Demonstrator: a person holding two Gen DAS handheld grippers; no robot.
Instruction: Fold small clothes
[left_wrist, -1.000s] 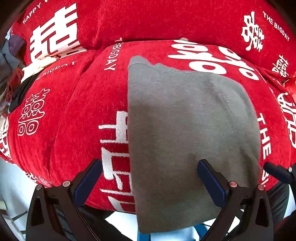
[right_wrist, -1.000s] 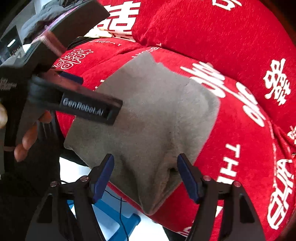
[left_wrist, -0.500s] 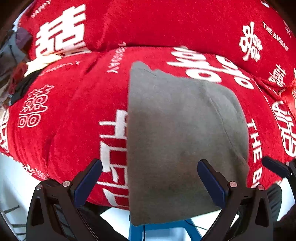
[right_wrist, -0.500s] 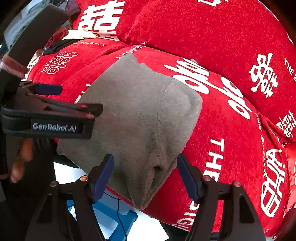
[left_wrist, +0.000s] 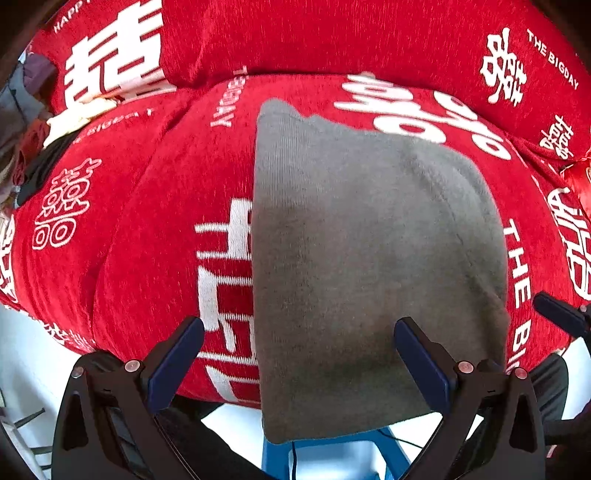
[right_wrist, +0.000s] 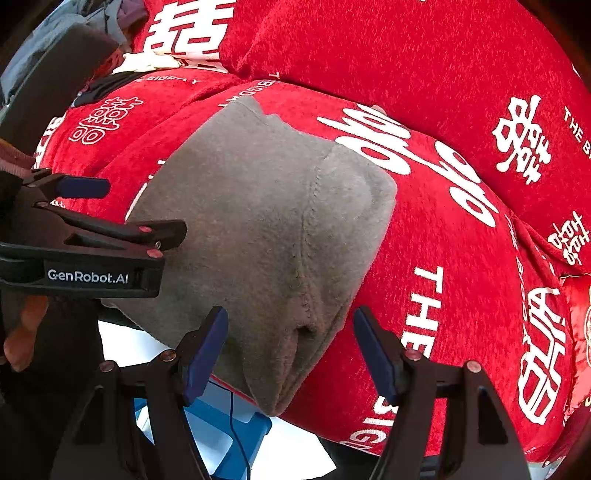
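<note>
A grey folded garment (left_wrist: 369, 258) lies flat on a red cushion (left_wrist: 147, 240) printed with white characters, and its near edge hangs over the cushion's front. My left gripper (left_wrist: 299, 362) hovers open over the garment's near left edge, one finger over the red cover and the other over the grey cloth. My right gripper (right_wrist: 290, 354) stands open over the garment's (right_wrist: 258, 221) near right corner, where a seam ends in a small pucker. In the right wrist view the left gripper (right_wrist: 144, 208) shows at the left, held by a hand.
A red back cushion (left_wrist: 332, 37) rises behind the seat. A pile of mixed clothes (left_wrist: 33, 122) lies at the far left. Below the cushion's front edge are a blue stool (right_wrist: 221, 424) with a thin cable and a white floor (left_wrist: 29, 350).
In the right wrist view the left gripper has dropped from the upper left to the middle left as that view turned. The grey garment lies as before. Both grippers stay open.
</note>
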